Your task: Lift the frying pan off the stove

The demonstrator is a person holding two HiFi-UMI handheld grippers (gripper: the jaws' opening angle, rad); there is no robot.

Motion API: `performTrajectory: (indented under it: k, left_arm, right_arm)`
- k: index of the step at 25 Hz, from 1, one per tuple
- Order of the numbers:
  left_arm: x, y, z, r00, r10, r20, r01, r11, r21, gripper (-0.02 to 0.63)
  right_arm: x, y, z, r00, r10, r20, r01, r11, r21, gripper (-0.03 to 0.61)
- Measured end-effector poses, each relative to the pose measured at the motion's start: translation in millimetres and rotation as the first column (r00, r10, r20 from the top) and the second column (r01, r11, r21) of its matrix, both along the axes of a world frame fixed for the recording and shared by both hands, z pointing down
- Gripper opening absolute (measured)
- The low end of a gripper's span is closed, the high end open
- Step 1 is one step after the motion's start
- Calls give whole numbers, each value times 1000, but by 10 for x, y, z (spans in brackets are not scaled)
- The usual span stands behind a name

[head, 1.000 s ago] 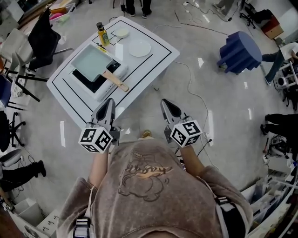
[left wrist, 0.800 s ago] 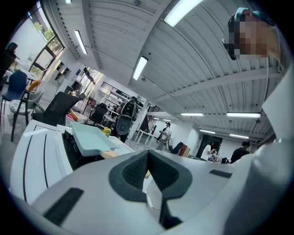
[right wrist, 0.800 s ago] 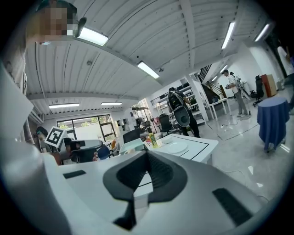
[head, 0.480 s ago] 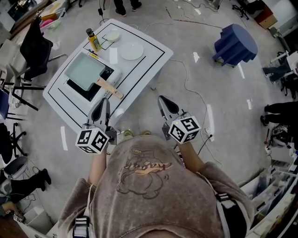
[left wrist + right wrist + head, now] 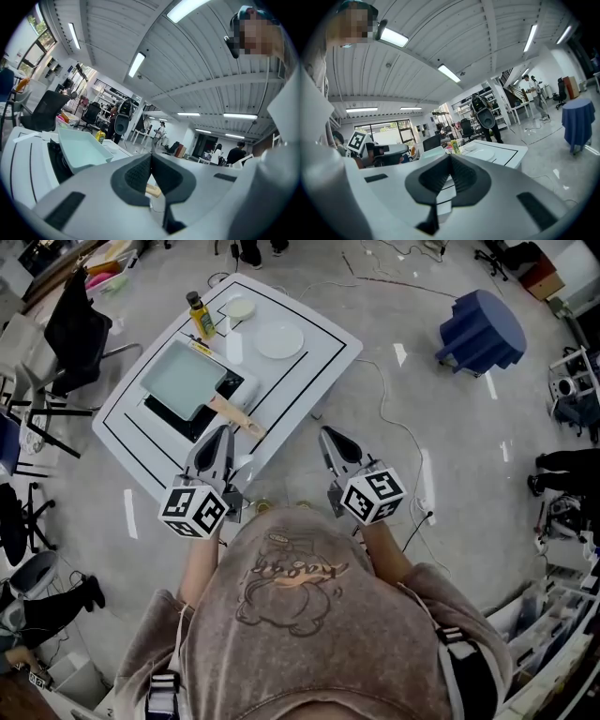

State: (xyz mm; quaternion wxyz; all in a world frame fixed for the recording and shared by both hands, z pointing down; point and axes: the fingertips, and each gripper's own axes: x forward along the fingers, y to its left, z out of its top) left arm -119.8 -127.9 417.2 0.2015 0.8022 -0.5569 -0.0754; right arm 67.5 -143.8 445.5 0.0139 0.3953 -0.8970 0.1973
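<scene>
- Reaching toward the pan looks like the step in hand. The pale green rectangular frying pan [image 5: 183, 379] sits on the white portable stove with a black top [image 5: 240, 386]. The stove is on the left part of the low white desk with black lines [image 5: 314, 357], and the pan is not yet lifted.
- The pan's wooden handle [image 5: 234, 414] points toward the near right edge of the desk. Its end lies just beyond the tips of the left gripper [image 5: 222, 437], near but apart from them.
- The left gripper's jaws are pressed together with nothing between them. The left gripper view shows the handle's pale end low down, past the closed tips.
- The right gripper [image 5: 331, 437] hangs over the grey floor [image 5: 441, 427], to the right of the desk's near corner. Its jaws are also closed and empty, and it is well apart from the pan.
- On the far part of the desk are 3 other things: a yellow bottle with a dark cap [image 5: 199, 313], a small round dish [image 5: 241, 307] and a round white plate [image 5: 279, 338]. All are clear of the handle.
- The next move probably calls for the left jaws to open, pass around the handle and close firmly on it.
- The lift should then go straight up with the pan kept level. The pan is broad and the handle long, so a grip far out may let it tip.
</scene>
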Motion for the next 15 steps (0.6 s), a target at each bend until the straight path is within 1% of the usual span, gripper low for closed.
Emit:
performTrajectory:
  k: [5, 6, 8, 10, 15]
  left_arm:
    - [-86, -1, 31, 1000, -10, -5, 10, 1000, -9, 9]
    - [-101, -3, 42, 1000, -13, -12, 12, 1000, -12, 20]
    - [-121, -8, 64, 1000, -11, -25, 11, 1000, -19, 75]
    - [-136, -12, 75, 999, -7, -34, 6, 1000, -26, 98]
    - [-163, -33, 139, 997, 9, -77, -14, 998, -59, 212]
  right_arm:
    - [-89, -16, -19, 1000, -4, 2, 4, 1000, 0, -2]
    - [-105, -26, -18, 1000, -4, 1, 4, 1000, 0, -2]
    - [-139, -39, -17, 1000, -6, -1, 6, 1000, 0, -2]
    - [-171, -37, -4, 1000, -9, -4, 9, 1000, -1, -2]
    - [-231, -13, 46, 1000, -16, -12, 16, 1000, -13, -2]
